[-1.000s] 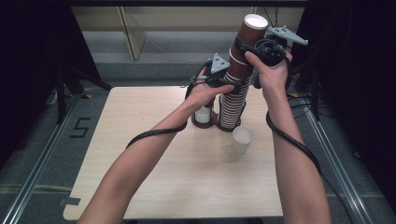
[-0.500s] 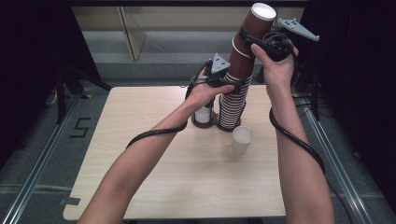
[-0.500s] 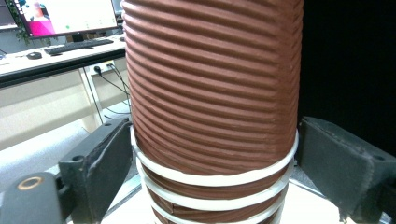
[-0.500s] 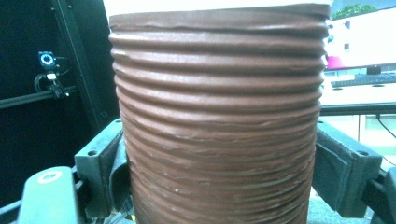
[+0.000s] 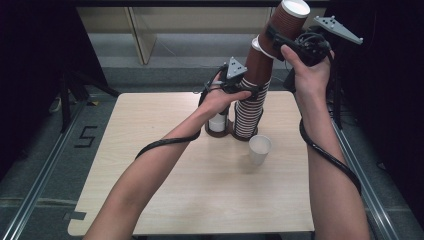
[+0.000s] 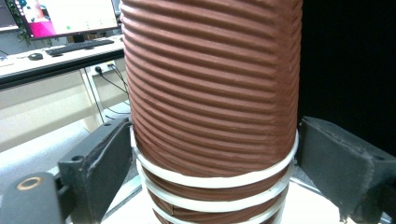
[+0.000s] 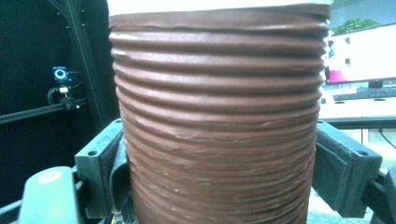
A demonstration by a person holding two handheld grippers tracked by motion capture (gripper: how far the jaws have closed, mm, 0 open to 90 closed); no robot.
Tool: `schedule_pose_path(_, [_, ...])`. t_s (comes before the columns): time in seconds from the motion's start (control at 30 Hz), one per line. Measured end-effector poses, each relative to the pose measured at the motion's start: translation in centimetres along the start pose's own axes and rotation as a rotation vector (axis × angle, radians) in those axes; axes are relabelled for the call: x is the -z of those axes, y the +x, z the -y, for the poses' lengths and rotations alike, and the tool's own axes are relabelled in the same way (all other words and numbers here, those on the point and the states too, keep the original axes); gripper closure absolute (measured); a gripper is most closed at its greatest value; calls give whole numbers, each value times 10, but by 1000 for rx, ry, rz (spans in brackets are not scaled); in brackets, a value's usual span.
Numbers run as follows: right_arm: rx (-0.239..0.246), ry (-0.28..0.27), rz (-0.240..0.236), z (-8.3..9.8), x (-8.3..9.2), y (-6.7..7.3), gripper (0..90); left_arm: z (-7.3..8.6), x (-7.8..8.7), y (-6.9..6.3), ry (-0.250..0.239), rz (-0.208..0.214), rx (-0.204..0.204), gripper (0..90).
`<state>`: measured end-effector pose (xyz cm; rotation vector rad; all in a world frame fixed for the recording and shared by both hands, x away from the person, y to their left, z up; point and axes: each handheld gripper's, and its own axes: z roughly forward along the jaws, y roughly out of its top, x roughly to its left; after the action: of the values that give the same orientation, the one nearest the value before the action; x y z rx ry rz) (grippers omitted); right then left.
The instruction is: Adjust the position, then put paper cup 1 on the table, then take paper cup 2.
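A tall stack of brown ribbed paper cups point(image 5: 248, 112) with white rims stands at the back middle of the wooden table point(image 5: 165, 190). My left gripper point(image 5: 245, 91) is shut on the stack partway up; its jaws press both sides of the stack point(image 6: 210, 93). My right gripper point(image 5: 282, 42) is shut on the top brown cup point(image 5: 286, 22), held high and tilted right above the stack. In the right gripper view this cup point(image 7: 217, 121) sits squeezed between both pads.
A single white cup point(image 5: 260, 148) stands on the table just in front of the stack. A short brown holder with a white cup point(image 5: 217, 122) is left of the stack. Dark frames and rails flank the table.
My right gripper has risen and shifted right with the top cup, drawing it up off the stack. The left gripper and the stack have stayed put.
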<state>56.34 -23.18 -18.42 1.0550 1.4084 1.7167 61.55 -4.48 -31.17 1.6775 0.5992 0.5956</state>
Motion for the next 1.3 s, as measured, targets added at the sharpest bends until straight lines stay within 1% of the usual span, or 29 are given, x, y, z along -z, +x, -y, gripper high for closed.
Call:
schedule_pose_path(0.03, [0, -1, 0, -1, 4, 0, 181, 0, 0, -1, -5, 2, 4, 109])
schedule_pose_path(0.1, [-4, -10, -1, -1, 10, -1, 181, 0, 2, -1, -4, 0, -5, 115])
schedule_pose_path(0.13, [-4, -6, -2, -2, 13, -2, 181, 0, 3, -1, -4, 0, -7, 115])
schedule_pose_path(0.17, [4, -6, 0, -2, 17, -3, 181, 0, 6, -2, -4, 2, -21, 114])
schedule_pose_path(0.2, [-1, -5, 1, -1, 22, -3, 181, 0, 9, -2, -2, 4, -37, 112])
schedule_pose_path(0.33, [11, 0, 14, 7, 40, -10, 181, 4, 29, -5, 1, 29, -63, 92])
schedule_pose_path(0.37, [4, 1, 21, 10, 45, -11, 181, 7, 36, -6, 4, 34, -71, 90])
schedule_pose_path(0.4, [2, 17, 26, 14, 52, -13, 181, 9, 42, -7, 7, 39, -77, 87])
schedule_pose_path(0.47, [8, 28, 30, 26, 61, -18, 181, 17, 57, -8, 20, 48, -86, 83])
schedule_pose_path(0.5, [1, 45, 35, 35, 67, -21, 181, 21, 63, -8, 24, 51, -87, 82])
schedule_pose_path(0.53, [5, 51, 38, 42, 72, -23, 181, 25, 70, -8, 33, 53, -89, 82])
schedule_pose_path(0.57, [-4, 58, 41, 50, 76, -25, 181, 29, 77, -8, 36, 56, -89, 82])
schedule_pose_path(0.63, [-5, 79, 46, 67, 84, -30, 181, 38, 90, -8, 40, 51, -89, 82])
schedule_pose_path(0.67, [-13, 96, 52, 76, 88, -30, 181, 42, 94, -9, 44, 52, -88, 83])
schedule_pose_path(0.7, [-5, 104, 54, 82, 91, -32, 181, 47, 101, -9, 46, 56, -87, 82])
schedule_pose_path(0.73, [-12, 123, 60, 91, 94, -32, 181, 53, 108, -10, 48, 53, -88, 82])
schedule_pose_path(0.77, [-13, 132, 63, 103, 98, -34, 181, 58, 114, -10, 47, 53, -86, 83])
schedule_pose_path(0.83, [-35, 162, 67, 118, 103, -34, 180, 67, 125, -11, 49, 47, -91, 82])
schedule_pose_path(0.9, [-39, 186, 63, 136, 107, -34, 180, 74, 133, -12, 55, 43, -94, 82])
schedule_pose_path(0.97, [-44, 201, 66, 146, 111, -33, 180, 78, 143, -12, 56, 42, -99, 82])
schedule_pose_path(1.0, [-50, 196, 67, 149, 112, -33, 180, 79, 147, -12, 52, 41, -100, 82])
schedule_pose_path(1.03, [-48, 205, 64, 151, 115, -34, 180, 80, 151, -11, 47, 35, -100, 82])
schedule_pose_path(1.07, [-42, 202, 69, 152, 116, -35, 180, 81, 154, -11, 39, 33, -97, 83])
schedule_pose_path(1.13, [-57, 191, 73, 155, 119, -34, 180, 84, 159, -11, 41, 28, -86, 83])
schedule_pose_path(1.23, [-56, 205, 65, 164, 123, -27, 180, 91, 164, -13, 42, 29, -84, 83])
schedule_pose_path(1.27, [-62, 208, 54, 166, 123, -25, 180, 97, 167, -14, 44, 29, -83, 83])
schedule_pose_path(1.3, [-53, 217, 47, 172, 124, -22, 180, 99, 168, -15, 47, 30, -82, 84])
